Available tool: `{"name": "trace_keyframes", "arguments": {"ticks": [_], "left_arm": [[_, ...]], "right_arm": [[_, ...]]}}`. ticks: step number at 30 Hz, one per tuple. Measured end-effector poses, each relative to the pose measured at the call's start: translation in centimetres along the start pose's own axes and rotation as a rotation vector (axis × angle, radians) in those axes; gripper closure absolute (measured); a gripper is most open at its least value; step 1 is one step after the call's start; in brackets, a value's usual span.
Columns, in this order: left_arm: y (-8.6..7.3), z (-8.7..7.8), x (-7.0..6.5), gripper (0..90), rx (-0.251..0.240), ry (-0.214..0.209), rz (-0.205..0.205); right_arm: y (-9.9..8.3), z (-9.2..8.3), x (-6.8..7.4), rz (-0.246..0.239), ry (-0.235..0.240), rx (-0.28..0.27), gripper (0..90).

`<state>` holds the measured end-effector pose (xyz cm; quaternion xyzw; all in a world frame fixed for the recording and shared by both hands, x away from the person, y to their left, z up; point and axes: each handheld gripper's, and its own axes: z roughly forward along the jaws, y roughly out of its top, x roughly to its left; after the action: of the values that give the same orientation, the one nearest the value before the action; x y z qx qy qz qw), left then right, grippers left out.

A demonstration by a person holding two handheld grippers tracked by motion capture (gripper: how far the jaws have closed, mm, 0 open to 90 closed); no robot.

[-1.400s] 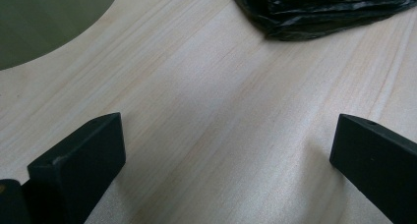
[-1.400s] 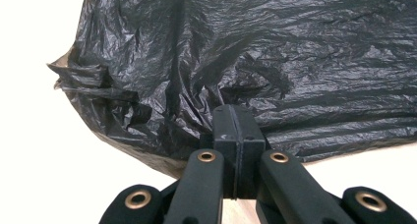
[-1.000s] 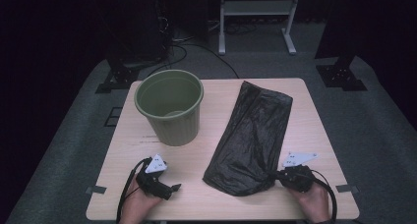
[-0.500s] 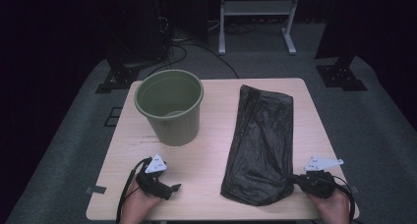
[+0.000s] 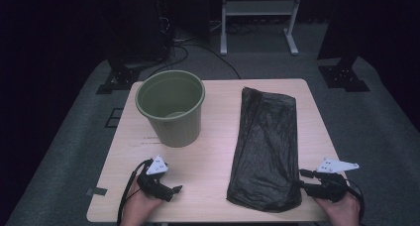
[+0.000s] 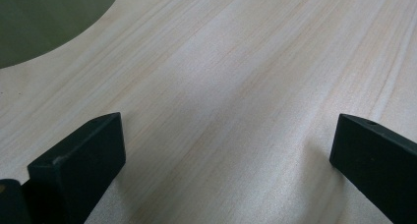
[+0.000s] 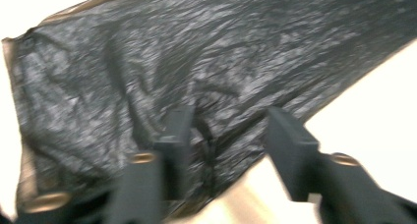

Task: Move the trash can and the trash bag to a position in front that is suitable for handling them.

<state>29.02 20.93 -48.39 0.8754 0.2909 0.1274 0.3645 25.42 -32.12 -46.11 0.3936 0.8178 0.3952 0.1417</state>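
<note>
Black, crinkled plastic is the whole risk here: the bin bag (image 5: 267, 146) lies flat on the bench (image 5: 218, 137), just right of the green bucket (image 5: 171, 107), with its near end close to the bench's front edge, and it is thin and slippery. The right tool (image 5: 303, 179) sits at that near right corner with its jaws parted; in the right gripper view the bag's edge (image 7: 211, 135) lies between and under them, but the pads do not seem to press it. If they close too shallow, I judge they could catch a single layer, or nothing, and the film would slide out; a pull toward the bench edge could also drag the bag off the front. The left tool (image 5: 171, 190) rests in front of the bucket, jaws wide apart over bare wood, gripping nothing. Against the earlier frames, the bag has swung from a slant, its near end closer to the bucket, to lie straight and farther right; the right hand has shifted away from the bucket, and its jaws have just been opening.
</note>
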Motion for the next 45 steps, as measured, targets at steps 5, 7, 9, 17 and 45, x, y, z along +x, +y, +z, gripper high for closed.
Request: {"name": "trace_keyframes", "arguments": {"ticks": [5,7,9,17,45], "left_arm": [[0.0,0.0,0.0,0.0,0.000,0.000,0.000],[0.0,0.0,0.0,0.0,0.000,0.000,0.000],[0.0,0.0,0.0,0.0,0.000,0.000,0.000],[0.0,0.0,0.0,0.0,0.000,0.000,0.001],[2.5,-3.7,0.7,0.0,-0.044,-0.024,-0.061]], "right_arm": [[1.1,1.5,-0.8,0.009,-0.073,-0.005,10.9],[1.6,2.2,-1.0,-0.001,-0.112,0.006,9.6],[2.1,2.9,-1.3,0.004,-0.102,0.004,9.5],[2.8,5.9,-3.5,0.034,-0.126,0.014,9.1],[2.7,6.7,-4.0,0.051,-0.157,0.039,9.4]]}}
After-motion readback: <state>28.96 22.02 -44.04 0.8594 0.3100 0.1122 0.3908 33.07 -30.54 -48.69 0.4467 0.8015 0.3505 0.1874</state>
